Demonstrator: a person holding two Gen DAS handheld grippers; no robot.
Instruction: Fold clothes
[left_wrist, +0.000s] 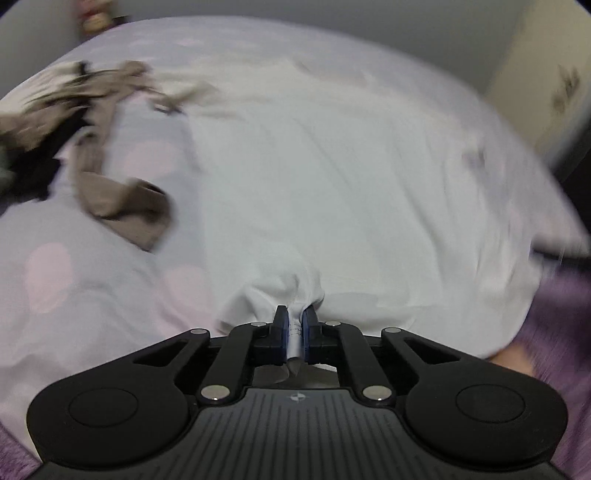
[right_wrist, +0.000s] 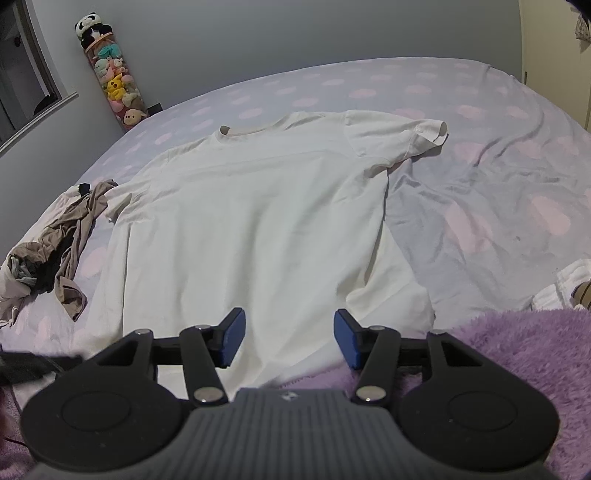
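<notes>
The left claw (left_wrist: 295, 320) is pinched tight on the white shirt's (right_wrist: 251, 221) bottom edge. The right claw (right_wrist: 289, 334) hangs over that edge, fingers apart, touching nothing.

Bed sheet (right_wrist: 480, 155), lilac with pink spots, spreads ahead of the gripper. Fuzzy purple blanket (right_wrist: 517, 362) close at its right. Clear tube of plush toys (right_wrist: 114, 85), panda on top, stands far ahead-left against the grey wall (right_wrist: 258, 37).

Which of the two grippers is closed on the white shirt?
The left gripper: its blue pads pinch a bunched fold of the white T-shirt. The right gripper stands open above the hem, holding nothing.
</notes>
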